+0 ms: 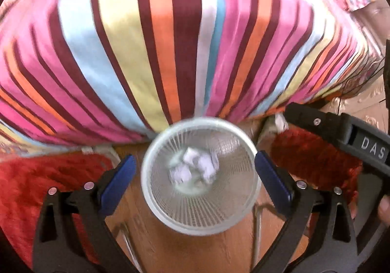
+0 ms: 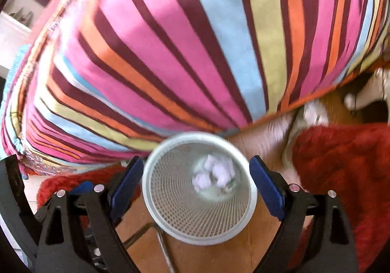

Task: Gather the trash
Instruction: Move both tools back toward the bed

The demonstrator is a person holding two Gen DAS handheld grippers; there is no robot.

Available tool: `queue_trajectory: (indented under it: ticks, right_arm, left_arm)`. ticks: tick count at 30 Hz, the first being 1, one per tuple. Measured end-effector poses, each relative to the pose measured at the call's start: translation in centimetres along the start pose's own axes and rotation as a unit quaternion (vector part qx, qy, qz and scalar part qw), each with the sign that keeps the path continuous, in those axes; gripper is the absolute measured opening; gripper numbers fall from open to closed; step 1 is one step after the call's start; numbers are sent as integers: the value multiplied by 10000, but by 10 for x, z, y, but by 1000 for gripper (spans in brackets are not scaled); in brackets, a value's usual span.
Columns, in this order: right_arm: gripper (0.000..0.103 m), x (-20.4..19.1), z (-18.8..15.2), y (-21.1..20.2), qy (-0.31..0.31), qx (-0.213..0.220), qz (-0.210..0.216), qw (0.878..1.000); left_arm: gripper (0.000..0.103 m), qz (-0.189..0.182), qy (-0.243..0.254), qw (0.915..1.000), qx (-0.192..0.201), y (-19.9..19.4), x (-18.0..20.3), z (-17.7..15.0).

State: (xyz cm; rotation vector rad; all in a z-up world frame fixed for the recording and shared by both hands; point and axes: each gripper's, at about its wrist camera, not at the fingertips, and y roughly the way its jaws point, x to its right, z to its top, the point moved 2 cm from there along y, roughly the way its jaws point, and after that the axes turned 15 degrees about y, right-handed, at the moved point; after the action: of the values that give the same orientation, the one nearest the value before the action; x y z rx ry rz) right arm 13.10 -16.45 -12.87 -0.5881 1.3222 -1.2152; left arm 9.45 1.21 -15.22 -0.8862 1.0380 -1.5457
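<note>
A round white mesh waste bin (image 1: pixel 156 190) stands on the wooden floor, seen from above. Crumpled white paper balls (image 1: pixel 195 168) lie at its bottom. My left gripper (image 1: pixel 195 175) hangs over the bin, open and empty, its blue pads on either side of the rim. In the right wrist view the same bin (image 2: pixel 168 212) holds the paper balls (image 2: pixel 214 175). My right gripper (image 2: pixel 198 182) is also open and empty above it. The right gripper's black body (image 1: pixel 341 131) shows at the right of the left wrist view.
A bed with a striped multicoloured cover (image 1: pixel 170 41) fills the space beyond the bin. Red shaggy rugs (image 1: pixel 29 190) (image 2: pixel 346 165) lie on the wooden floor (image 1: pixel 195 253) on both sides. A small white scrap (image 2: pixel 314 112) lies near the bed's edge.
</note>
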Motion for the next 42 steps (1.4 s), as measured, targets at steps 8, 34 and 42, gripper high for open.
queue_trajectory:
  ticks: [8, 34, 42]
  right_arm:
    - [85, -24, 37, -53, -413, 1160, 317, 9919]
    - [85, -148, 229, -26, -1312, 1306, 522, 9813]
    - [84, -162, 254, 10, -1384, 961, 373, 9850]
  left_arm:
    - [95, 407, -133, 9947, 938, -54, -19, 35]
    - [95, 189, -1477, 9787, 1411, -27, -76, 254]
    - [95, 238, -1588, 9796, 1208, 2, -85, 274]
